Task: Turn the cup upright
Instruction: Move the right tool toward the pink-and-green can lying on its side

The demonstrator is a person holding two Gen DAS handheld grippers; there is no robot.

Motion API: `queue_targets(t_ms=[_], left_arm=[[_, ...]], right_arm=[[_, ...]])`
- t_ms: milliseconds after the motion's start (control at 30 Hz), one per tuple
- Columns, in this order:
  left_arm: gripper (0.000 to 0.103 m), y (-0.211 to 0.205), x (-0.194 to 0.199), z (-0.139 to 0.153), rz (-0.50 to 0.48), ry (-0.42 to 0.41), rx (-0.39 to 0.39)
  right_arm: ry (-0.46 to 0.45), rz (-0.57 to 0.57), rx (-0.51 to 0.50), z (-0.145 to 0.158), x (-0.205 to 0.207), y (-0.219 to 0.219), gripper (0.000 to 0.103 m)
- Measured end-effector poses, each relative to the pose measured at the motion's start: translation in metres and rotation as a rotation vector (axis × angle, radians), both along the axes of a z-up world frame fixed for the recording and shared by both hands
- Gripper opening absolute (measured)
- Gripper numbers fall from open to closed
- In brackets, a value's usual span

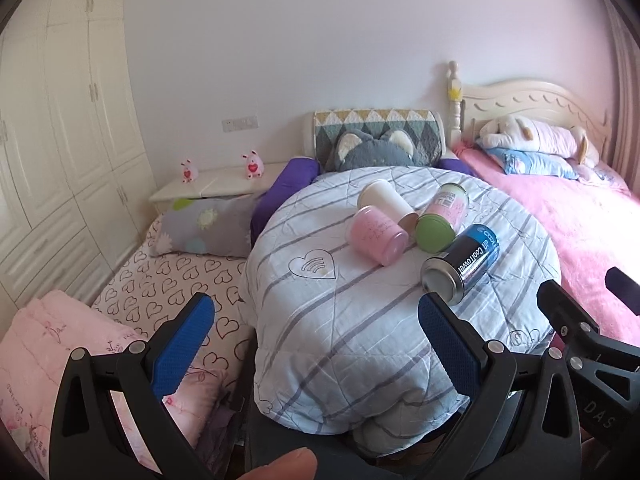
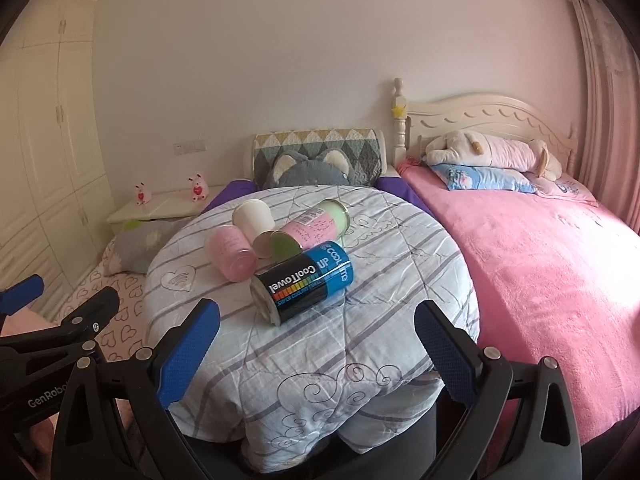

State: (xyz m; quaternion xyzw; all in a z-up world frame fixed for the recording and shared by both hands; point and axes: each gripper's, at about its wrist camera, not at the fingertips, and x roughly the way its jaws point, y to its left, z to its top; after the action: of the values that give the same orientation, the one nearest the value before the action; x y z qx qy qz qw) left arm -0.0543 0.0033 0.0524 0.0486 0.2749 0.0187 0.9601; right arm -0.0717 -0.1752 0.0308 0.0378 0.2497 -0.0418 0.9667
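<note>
Both tongs sit closest to the lens, spread wide and holding nothing: left gripper (image 1: 316, 312) low over the near slope of the striped quilt (image 1: 360, 360), right gripper (image 2: 318, 318) beside it, its fingertips either side of the view of the blue towel can (image 2: 304, 282) but not touching it. Four containers lie on their sides in a tight cluster on the quilt mound: the can nearest, a green-lidded jar (image 2: 310, 228) behind it, a pink cup (image 2: 232, 254) to the left, a white paper cup (image 2: 254, 220) furthest back. Which one counts as the cup is unclear; the pink and white ones are my guess. To do the flip well, probably come in from the free side of the cup, pinch across the body near mid-height, lift clear before rotating, set down gently since the quilt is soft and bumpy and the cup may tip. Neighbours touch or nearly touch, so a nudge could roll them. Open quilt lies left of the cluster near the heart print (image 1: 312, 266); the mound drops off toward the pink bed (image 2: 540, 260).
</note>
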Motion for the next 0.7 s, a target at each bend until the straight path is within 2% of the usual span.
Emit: queue_targets(t_ms=[333, 700], left_arm=[[0.103, 0.004, -0.013, 0.004, 0.008, -0.023, -0.006], [0.103, 0.006, -0.011, 0.003, 0.010, -0.008, -0.009]], right_arm=[[-0.018, -0.010, 0.005, 0.006, -0.009, -0.005, 0.099], [-0.013, -0.004, 0.005, 0.004, -0.008, -0.004, 0.099]])
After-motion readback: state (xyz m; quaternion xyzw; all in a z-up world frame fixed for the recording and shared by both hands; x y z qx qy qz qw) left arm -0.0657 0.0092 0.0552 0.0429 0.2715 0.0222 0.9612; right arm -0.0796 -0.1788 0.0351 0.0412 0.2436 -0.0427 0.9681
